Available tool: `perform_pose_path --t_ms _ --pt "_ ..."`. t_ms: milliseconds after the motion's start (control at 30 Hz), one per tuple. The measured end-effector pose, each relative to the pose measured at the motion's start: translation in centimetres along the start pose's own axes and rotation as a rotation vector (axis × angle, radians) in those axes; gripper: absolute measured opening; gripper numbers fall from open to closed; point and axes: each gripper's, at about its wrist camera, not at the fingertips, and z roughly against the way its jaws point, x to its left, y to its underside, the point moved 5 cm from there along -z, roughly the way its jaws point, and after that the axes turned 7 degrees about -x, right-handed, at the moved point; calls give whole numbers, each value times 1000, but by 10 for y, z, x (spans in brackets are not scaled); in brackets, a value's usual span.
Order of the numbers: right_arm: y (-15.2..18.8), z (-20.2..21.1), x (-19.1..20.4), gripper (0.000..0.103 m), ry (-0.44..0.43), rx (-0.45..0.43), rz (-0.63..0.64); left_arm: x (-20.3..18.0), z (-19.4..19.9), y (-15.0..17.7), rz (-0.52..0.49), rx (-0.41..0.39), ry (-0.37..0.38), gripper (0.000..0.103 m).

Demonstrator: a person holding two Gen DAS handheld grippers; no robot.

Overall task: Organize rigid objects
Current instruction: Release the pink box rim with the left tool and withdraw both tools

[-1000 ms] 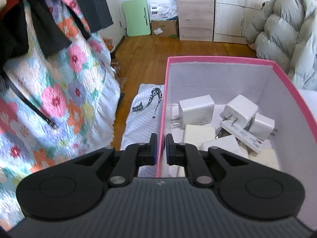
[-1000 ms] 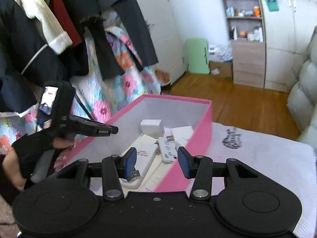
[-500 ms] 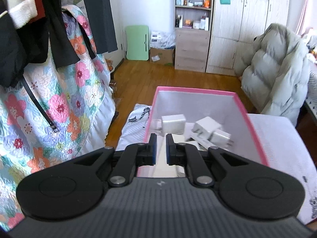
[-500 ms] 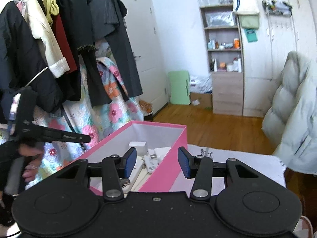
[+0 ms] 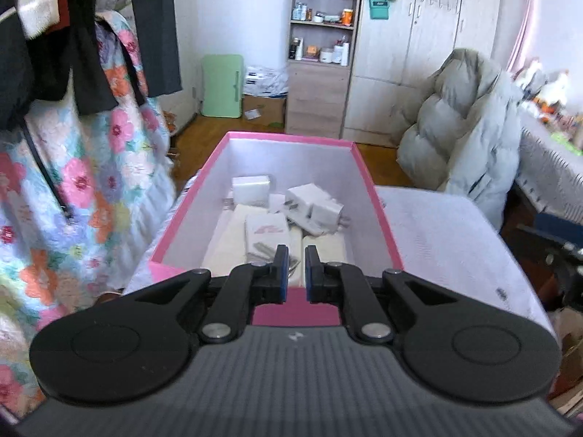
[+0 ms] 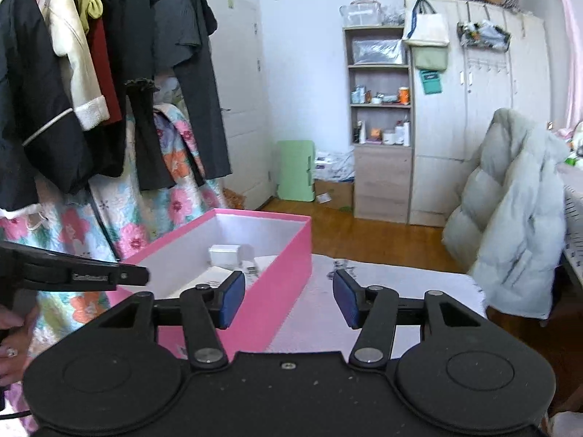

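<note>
A pink box (image 5: 379, 200) with white inner walls stands on a white cloth-covered surface (image 5: 448, 233). Inside lie several white chargers (image 5: 313, 205) and flat white packs (image 5: 267, 231). My left gripper (image 5: 296, 267) hovers just behind the box's near wall, shut with nothing between its blue pads. In the right wrist view the same pink box (image 6: 288, 273) sits ahead and to the left. My right gripper (image 6: 288, 304) is above the box's right wall and the cloth, its jaws opening and holding nothing. The left gripper (image 6: 120, 276) shows at the far left of that view, held by a hand (image 6: 14, 331).
Hanging clothes (image 6: 109, 83) and a floral quilt (image 5: 83, 189) crowd the left side. A grey puffer coat (image 5: 470, 131) is draped at the right. Beyond the wooden floor (image 6: 368, 236) stand a shelf unit (image 6: 380, 120), wardrobes (image 6: 484, 120) and a green folded table (image 5: 222, 85).
Both grippers pulled back from the box, so more of the room and box shows. The left stayed shut. The right gripper's jaws spread wider.
</note>
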Motion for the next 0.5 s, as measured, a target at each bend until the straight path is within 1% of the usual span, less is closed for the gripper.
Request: perform_pose_path --t_ms 133,267,333,367,433,467,500 --pt "2 7 -7 60 34 -2 -23 -11 6 10 4 13 19 9" --pt "0 15 -7 63 48 -5 -13 -15 12 20 -12 26 15 11" --pt "0 18 -6 67 53 0 -18 -15 15 22 -6 36 15 23" --pt "0 19 -5 72 54 3 -21 -15 17 22 -8 35 14 26" --pt "0 23 -3 85 59 2 -22 -15 21 22 -14 28 8 33" --pt "0 24 -2 97 65 -3 -25 -15 23 22 -18 26 4 35" --pt "0 26 -1 101 73 -14 -28 -15 25 22 -20 25 -2 41"
